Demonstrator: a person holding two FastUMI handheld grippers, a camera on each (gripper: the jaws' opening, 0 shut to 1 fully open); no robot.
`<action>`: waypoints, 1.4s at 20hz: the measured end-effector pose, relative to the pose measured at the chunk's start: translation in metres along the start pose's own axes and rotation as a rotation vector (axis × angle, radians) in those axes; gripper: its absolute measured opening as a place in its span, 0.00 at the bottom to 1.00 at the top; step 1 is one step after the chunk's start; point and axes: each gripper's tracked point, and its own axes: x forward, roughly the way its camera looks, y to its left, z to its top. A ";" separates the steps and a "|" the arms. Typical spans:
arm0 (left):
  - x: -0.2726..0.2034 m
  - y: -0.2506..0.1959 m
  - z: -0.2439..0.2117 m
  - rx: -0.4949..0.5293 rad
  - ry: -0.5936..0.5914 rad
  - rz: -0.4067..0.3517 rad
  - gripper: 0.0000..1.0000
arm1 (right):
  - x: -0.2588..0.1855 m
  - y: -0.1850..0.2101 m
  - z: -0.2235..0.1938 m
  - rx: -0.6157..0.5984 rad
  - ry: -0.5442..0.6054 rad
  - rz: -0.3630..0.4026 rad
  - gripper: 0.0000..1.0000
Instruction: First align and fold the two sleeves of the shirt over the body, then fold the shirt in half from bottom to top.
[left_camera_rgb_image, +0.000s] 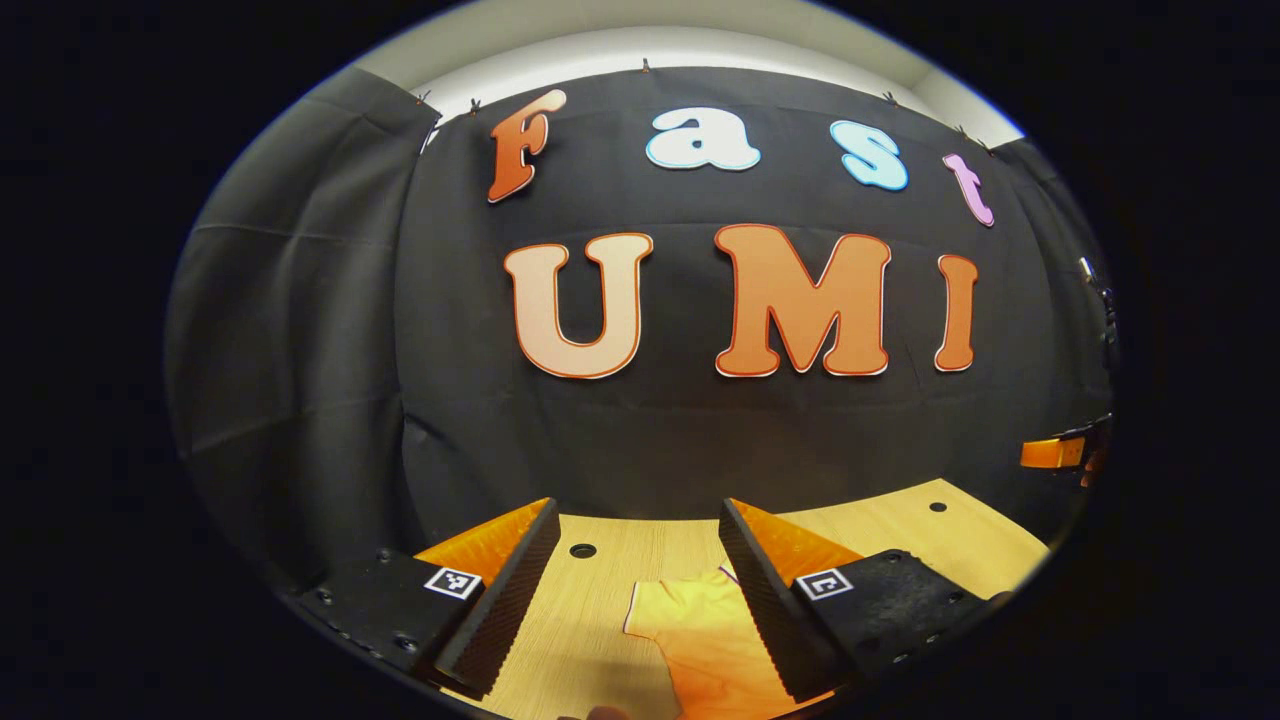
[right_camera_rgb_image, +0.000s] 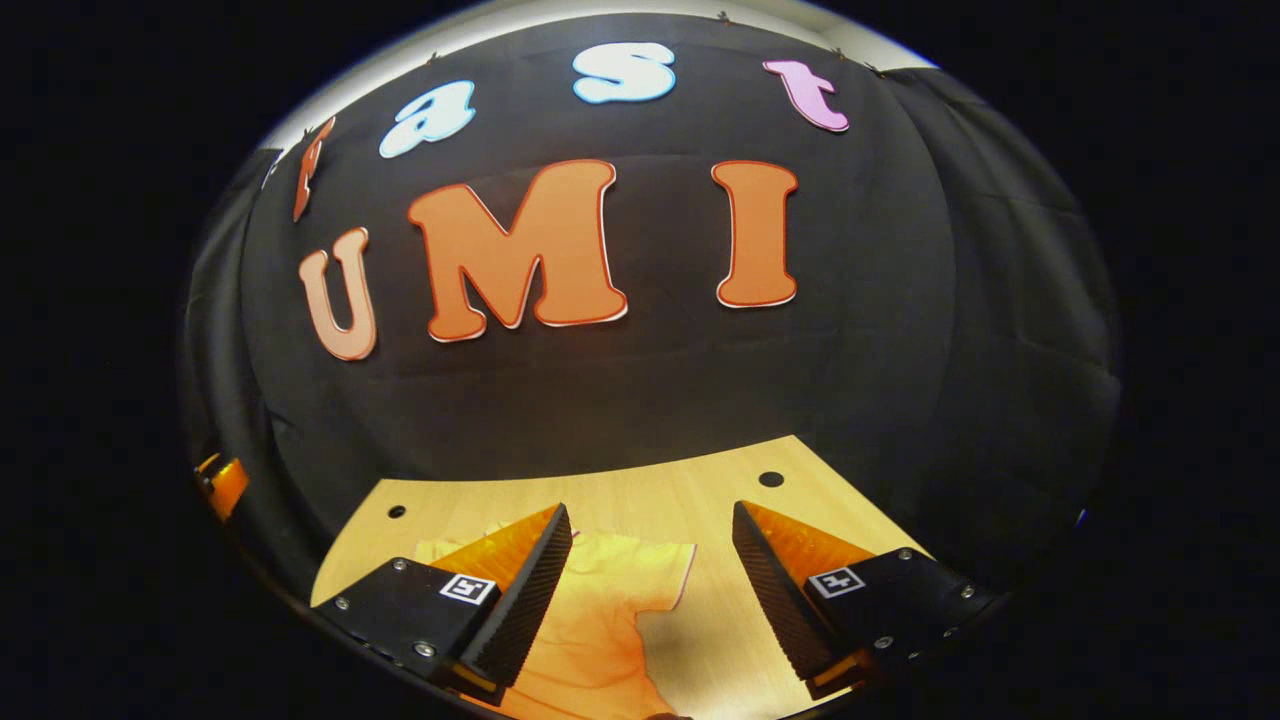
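Observation:
An orange shirt (left_camera_rgb_image: 705, 640) lies flat on the wooden table (left_camera_rgb_image: 590, 590). In the left gripper view one short sleeve spreads out between the fingers of my left gripper (left_camera_rgb_image: 640, 540), which hangs open above the table with nothing in it. In the right gripper view the shirt's (right_camera_rgb_image: 600, 610) other sleeve reaches right between the fingers of my right gripper (right_camera_rgb_image: 652, 540), also open and holding nothing. The shirt's lower part is cut off at the bottom of both views. The other gripper (left_camera_rgb_image: 1060, 452) shows at the far right edge of the left gripper view.
The table has small round holes (right_camera_rgb_image: 771, 479) near its far corners. Black cloth walls close it in at the back and sides. Bare wood lies right of the sleeve in the right gripper view and left of the sleeve in the left gripper view.

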 end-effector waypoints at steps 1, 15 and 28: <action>0.002 0.001 0.001 -0.002 -0.004 0.002 0.98 | 0.012 -0.001 -0.002 -0.005 0.023 -0.002 0.98; 0.045 0.034 -0.035 -0.014 0.088 0.063 0.98 | 0.191 -0.026 -0.166 0.087 0.707 -0.051 0.99; 0.067 0.043 -0.065 0.009 0.183 0.084 0.98 | 0.231 -0.029 -0.269 -0.005 0.979 -0.105 0.99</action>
